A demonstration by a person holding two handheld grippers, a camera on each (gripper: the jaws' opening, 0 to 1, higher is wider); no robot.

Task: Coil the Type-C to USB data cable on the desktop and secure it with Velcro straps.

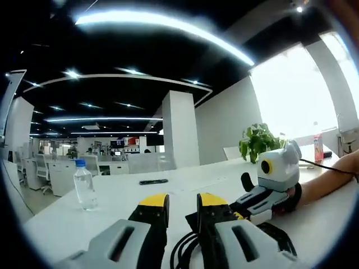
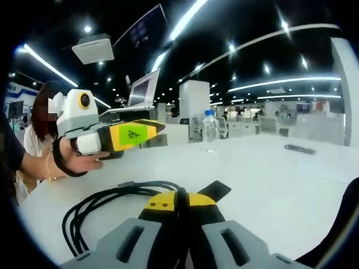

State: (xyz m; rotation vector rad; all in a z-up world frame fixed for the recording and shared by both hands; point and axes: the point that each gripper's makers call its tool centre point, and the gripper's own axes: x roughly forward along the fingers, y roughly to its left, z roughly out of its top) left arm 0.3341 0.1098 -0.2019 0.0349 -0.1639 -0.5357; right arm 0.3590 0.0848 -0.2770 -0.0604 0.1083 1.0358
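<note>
Your right gripper [image 2: 178,197] is clamped on the coiled cable [image 2: 95,210] and its strap [image 2: 216,189] on the desk [image 2: 269,185]; the loops trail toward your left gripper [image 2: 151,128]. Its jaws stand narrowly parted above the coil, near enough to take the strap

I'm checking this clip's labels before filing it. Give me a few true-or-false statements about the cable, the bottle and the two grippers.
1. The black cable lies in loops on the white table. True.
2. The water bottle lies on its side. False: it stands upright.
3. The right gripper has its fingers closed together over the cable, beside a black strap end. True.
4. The left gripper is clamped fully shut. False: a gap shows between its yellow-tipped fingers.
5. A potted green plant stands on the table. True.
</note>
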